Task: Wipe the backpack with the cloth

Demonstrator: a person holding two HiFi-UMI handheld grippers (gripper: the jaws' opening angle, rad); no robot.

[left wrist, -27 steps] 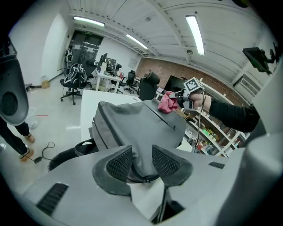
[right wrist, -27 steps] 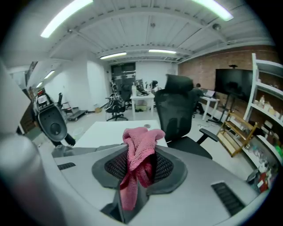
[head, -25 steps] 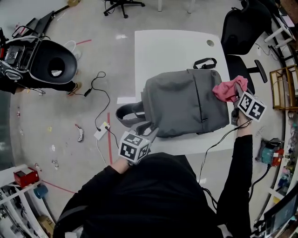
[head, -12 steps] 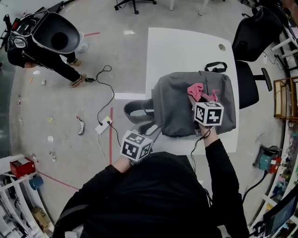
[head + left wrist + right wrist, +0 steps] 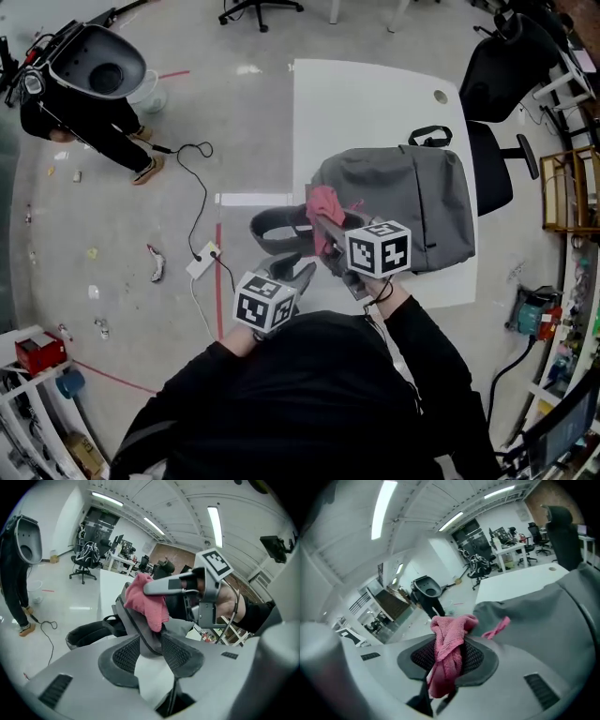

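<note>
Pink cloth at the strap end of the grey backpack, both grippers gripping.

The backpack (image 5: 412, 197) lies flat on the white table (image 5: 366, 103), with its shoulder straps hanging over the table's edge toward the person. The left gripper (image 5: 151, 651) has its jaws clamped on one grey strap (image 5: 136, 623). The right gripper (image 5: 449, 657) pinches the cloth (image 5: 449, 634) tight between its pads, and the bunched end sticks out past the tips against the backpack's grey fabric.
</note>
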